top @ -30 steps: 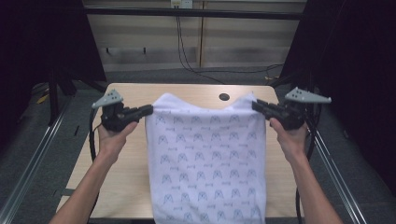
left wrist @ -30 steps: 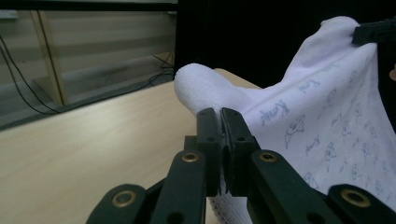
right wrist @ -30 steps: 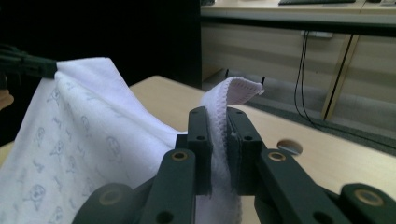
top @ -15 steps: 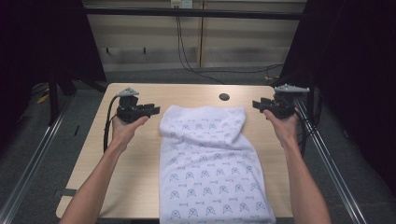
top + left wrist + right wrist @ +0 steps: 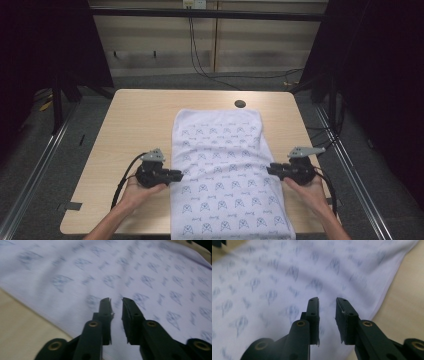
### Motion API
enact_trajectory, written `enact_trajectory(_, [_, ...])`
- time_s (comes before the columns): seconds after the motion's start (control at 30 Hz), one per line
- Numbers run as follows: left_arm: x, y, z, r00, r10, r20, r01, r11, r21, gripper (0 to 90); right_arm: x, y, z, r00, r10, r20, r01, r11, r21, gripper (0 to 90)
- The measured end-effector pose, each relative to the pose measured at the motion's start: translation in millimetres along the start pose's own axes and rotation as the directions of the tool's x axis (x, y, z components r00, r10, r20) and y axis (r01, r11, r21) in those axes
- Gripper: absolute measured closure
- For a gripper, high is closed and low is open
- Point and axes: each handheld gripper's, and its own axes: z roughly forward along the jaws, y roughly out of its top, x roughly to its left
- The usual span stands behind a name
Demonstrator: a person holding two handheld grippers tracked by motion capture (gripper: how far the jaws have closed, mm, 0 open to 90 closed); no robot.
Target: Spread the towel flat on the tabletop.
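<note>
A white cloth (image 5: 225, 165) printed with small blue motifs lies flat along the middle of the light wooden table (image 5: 135, 125), and its near end reaches the front edge. My left gripper (image 5: 177, 175) sits at the cloth's left side, pointing right, its tips just over the hem. My right gripper (image 5: 270, 170) faces it from the cloth's right side. In the left gripper view the jaws (image 5: 116, 301) stand apart above the cloth (image 5: 150, 272), with nothing between them. The right gripper view shows the same: my right gripper (image 5: 327, 301) is open over the cloth (image 5: 274, 277), near its edge by bare table (image 5: 407, 305).
A dark round hole (image 5: 240, 104) sits in the tabletop just beyond the cloth's far end. Bare wood flanks the cloth on both sides. Metal rails (image 5: 45, 155) run along the table's left and right, and cables (image 5: 200, 55) lie on the floor behind.
Both grippers let go of the cloth's far corners, which they held up a second ago. They came back toward the person to its mid sides. The cloth now lies flat.
</note>
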Motion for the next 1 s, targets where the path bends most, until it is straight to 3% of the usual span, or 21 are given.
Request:
enact_trajectory(0.13, [-9.9,-12.4,16.4,0.9997,0.006,0.024,-0.008,0.9968,0.080,78.4,6.2,-23.7,-0.4,1.0000,-0.003,-0.007,0.003,0.997,0.072,68.9])
enact_trajectory(0.17, [-11.2,-13.8,18.6,0.9999,0.005,0.013,-0.006,0.9974,0.072,74.2,5.6,-28.3,0.1,0.9999,-0.012,0.010,0.012,0.997,0.082,66.8])
enact_trajectory(0.23, [-12.6,-13.9,18.7,0.9999,0.014,-0.004,-0.014,0.9970,0.076,75.5,4.8,-34.0,-0.3,0.9997,-0.007,0.023,0.005,0.996,0.087,66.0])
enact_trajectory(0.27, [-14.1,-14.3,17.8,0.9990,0.033,-0.029,-0.031,0.9961,0.083,78.6,6.0,-35.8,-1.8,0.9997,-0.003,0.023,0.001,0.996,0.087,70.4])
enact_trajectory(0.33, [-15.2,-16.1,14.8,0.9980,0.043,-0.046,-0.038,0.9948,0.094,83.0,10.7,-38.2,-4.6,0.9976,-0.043,0.053,0.038,0.994,0.099,81.9])
enact_trajectory(0.4, [-14.8,-18.6,12.2,0.9981,0.047,-0.040,-0.043,0.9946,0.094,86.1,16.4,-43.0,-9.2,0.9984,-0.036,0.043,0.032,0.994,0.106,86.2])
enact_trajectory(0.47, [-14.4,-21.5,8.3,0.9990,0.029,-0.034,-0.025,0.9946,0.100,87.7,24.0,-48.4,-15.2,0.9994,-0.028,0.022,0.025,0.993,0.119,86.7])
enact_trajectory(0.57, [-19.3,-24.6,4.1,0.9979,0.054,-0.035,-0.050,0.9919,0.117,87.9,39.2,-57.6,-24.7,0.9993,-0.028,-0.024,0.031,0.989,0.143,87.0])
enact_trajectory(0.67, [-25.3,-30.2,-1.0,0.9984,0.057,0.008,-0.057,0.9894,0.133,87.8,54.4,-65.6,-32.9,0.9974,-0.044,-0.057,0.053,0.985,0.166,86.9])
enact_trajectory(0.77, [-32.9,-36.2,-6.1,0.9974,0.051,0.050,-0.058,0.9860,0.156,87.8,58.0,-68.6,-36.5,0.9976,-0.031,-0.061,0.042,0.984,0.174,86.7])
enact_trajectory(0.87, [-44.0,-42.9,-11.6,0.9948,0.057,0.084,-0.072,0.9802,0.185,87.6,60.1,-70.0,-37.0,0.9919,-0.039,-0.121,0.061,0.981,0.183,86.7])
enact_trajectory(0.9, [-46.7,-46.8,-13.7,0.9932,0.045,0.107,-0.064,0.9820,0.178,87.4,62.1,-70.8,-37.7,0.9887,-0.039,-0.145,0.067,0.979,0.192,86.7])
enact_trajectory(0.93, [-47.8,-49.2,-17.1,0.9932,0.040,0.109,-0.061,0.9792,0.194,86.8,64.8,-72.0,-38.3,0.9855,-0.040,-0.165,0.072,0.978,0.195,86.7])
enact_trajectory(0.97, [-46.5,-51.4,-19.1,0.9892,0.023,0.144,-0.050,0.9813,0.186,84.8,66.9,-72.6,-38.8,0.9812,-0.042,-0.188,0.082,0.975,0.205,86.6])
enact_trajectory(1.0, [-45.0,-51.0,-22.5,0.9928,0.024,0.118,-0.044,0.9832,0.177,82.7,68.8,-72.5,-39.2,0.9794,-0.050,-0.196,0.091,0.973,0.210,86.4])
